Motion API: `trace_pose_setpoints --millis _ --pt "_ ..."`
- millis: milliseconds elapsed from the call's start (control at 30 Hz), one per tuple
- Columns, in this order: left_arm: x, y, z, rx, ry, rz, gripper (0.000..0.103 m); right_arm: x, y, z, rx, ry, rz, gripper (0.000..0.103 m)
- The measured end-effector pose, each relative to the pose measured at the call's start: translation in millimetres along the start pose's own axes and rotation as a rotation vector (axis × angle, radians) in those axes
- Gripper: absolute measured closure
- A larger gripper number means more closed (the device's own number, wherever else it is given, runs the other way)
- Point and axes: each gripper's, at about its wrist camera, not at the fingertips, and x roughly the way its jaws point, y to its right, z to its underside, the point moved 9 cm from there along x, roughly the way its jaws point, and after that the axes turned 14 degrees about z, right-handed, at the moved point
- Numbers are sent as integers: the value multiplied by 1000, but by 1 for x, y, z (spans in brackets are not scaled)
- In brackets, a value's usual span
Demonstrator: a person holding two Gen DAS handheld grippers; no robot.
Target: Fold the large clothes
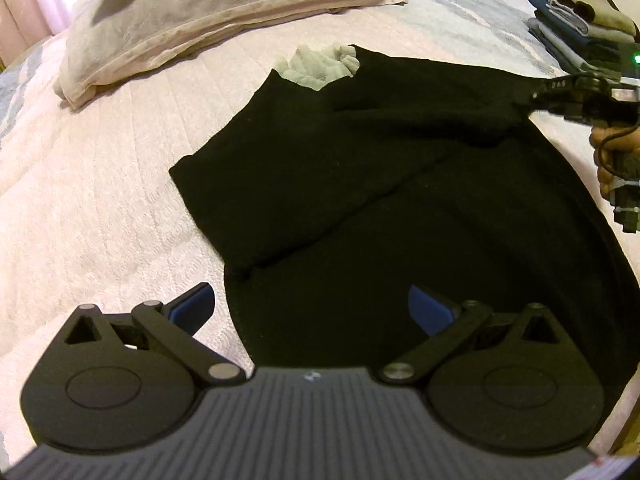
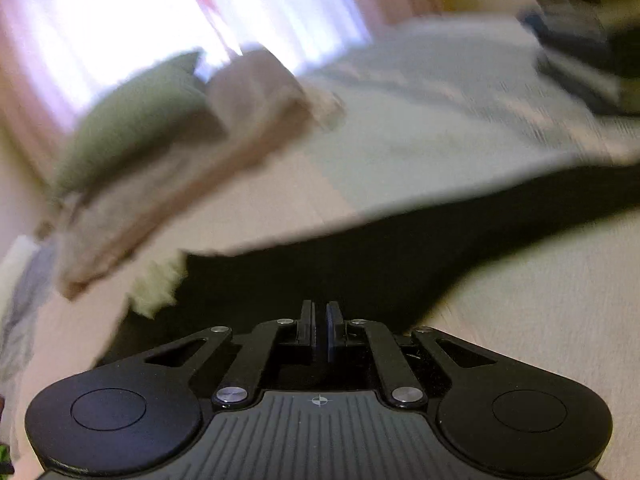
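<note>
**Left wrist view: one black garment spread on the bed**

Left wrist view gives me a bed (image 1: 92, 184) covered in a pale pink quilted spread, with a bluish patch toward its far side. Ahead of my left gripper (image 1: 312, 312) lies the one black garment (image 1: 400, 184), flat on the spread, partly folded, one long panel running from near-left up toward far-right. A single pale grey-green scrap (image 1: 320, 65) sits at its far edge. Beyond that to the left I count one heap of beige bedding (image 1: 192, 24); far right, one stack of folded clothes (image 1: 580, 28). My left gripper stands wide, nothing between its blue pads, one pad over the spread, the other over the black cloth.

Right wrist view is blurred: bright curtains (image 2: 160, 12) behind the bed. My right gripper (image 2: 320, 334) sits over the black garment with its jaws narrow, only a slim gap; whether cloth is pinched there I cannot tell.
</note>
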Motion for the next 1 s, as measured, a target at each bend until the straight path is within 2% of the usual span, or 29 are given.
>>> trace_pose_setpoints --millis 33,100,167,300,367,433,467,500,567,633,700,733,767,800,867,933,1000 --pt "3 0 0 12 -1 6 2 0 0 1 7 -2 1 88" --pt "12 3 -3 55 -10 22 2 -3 -4 5 0 -3 -17 72" --pt "24 6 -7 125 -13 32 4 -3 -6 10 0 -31 -31 64" --pt "55 11 -16 294 -31 43 17 8 -8 12 3 -92 -77 59" --pt "71 10 -20 348 -39 51 25 22 -8 15 -20 -154 -67 59" --pt "85 7 -25 386 -50 55 46 29 -8 15 -3 -181 -84 60" --pt "94 4 -27 406 -63 54 52 31 -8 13 10 -188 -91 64" --pt "100 2 -28 425 -74 53 64 31 -9 10 19 -191 -105 81" --pt "110 -3 -31 474 -94 37 72 26 -12 2 20 -201 -131 93" --pt "114 -7 -32 499 -112 41 91 10 -18 -16 0 -146 -161 97" --pt "113 -10 -33 509 -116 62 96 -10 -27 -42 -41 -23 -205 97" --pt "113 -10 -32 506 -117 72 98 -12 -28 -48 -68 8 -201 97" --pt "113 -11 -32 500 -117 85 99 -6 -27 -48 -97 12 -183 96" --pt "113 -11 -32 495 -122 92 99 7 -24 -43 -109 -23 -156 93" --pt "113 -12 -31 482 -132 105 99 34 -6 -31 -104 -99 -28 82" --pt "112 -12 -30 467 -139 111 99 35 9 -32 -75 -67 47 80" --pt "109 -10 -29 459 -148 118 99 22 11 -33 -60 -24 53 79"
